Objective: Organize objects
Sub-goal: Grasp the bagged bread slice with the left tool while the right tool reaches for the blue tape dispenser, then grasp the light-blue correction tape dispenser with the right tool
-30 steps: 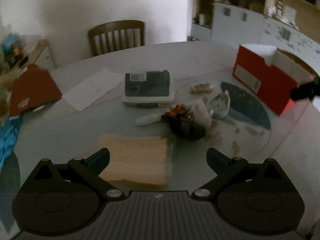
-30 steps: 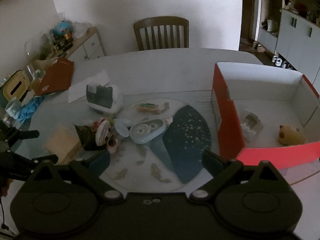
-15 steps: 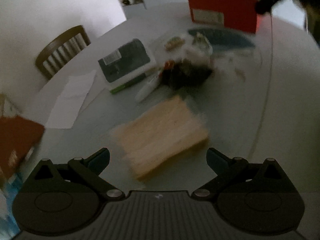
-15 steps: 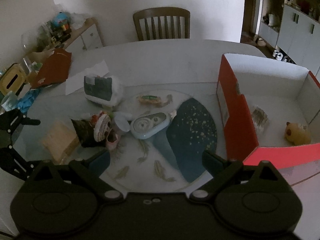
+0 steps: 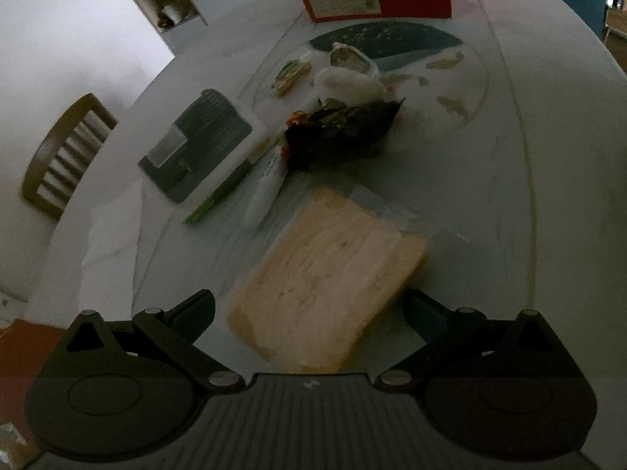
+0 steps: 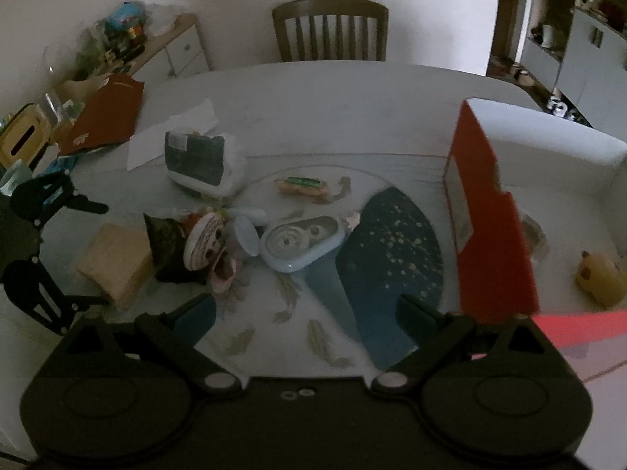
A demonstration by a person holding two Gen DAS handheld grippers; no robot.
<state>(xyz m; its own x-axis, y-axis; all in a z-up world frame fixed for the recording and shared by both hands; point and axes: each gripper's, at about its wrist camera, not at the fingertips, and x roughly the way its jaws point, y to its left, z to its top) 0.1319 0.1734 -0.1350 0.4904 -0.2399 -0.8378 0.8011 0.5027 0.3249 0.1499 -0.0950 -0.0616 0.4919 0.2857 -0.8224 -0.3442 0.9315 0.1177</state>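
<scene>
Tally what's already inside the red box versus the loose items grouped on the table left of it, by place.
Inside the red box: 2 (yellow toy, crumpled wrapper)
Loose on the table: 6 (tan block, dark pouch, blue-white packet, tape dispenser, snack bar, round-faced toy)
Total: 8

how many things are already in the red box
2: a yellow toy near the right end and a crumpled wrapper-like item behind the red box front wall, which may hide more.

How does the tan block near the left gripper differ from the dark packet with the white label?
The tan block is pale, plain and thick; the dark packet is dark green-grey, flatter, and carries a white label. The block lies between the open left gripper fingers; the packet lies farther off. Both rest on the table.
</scene>
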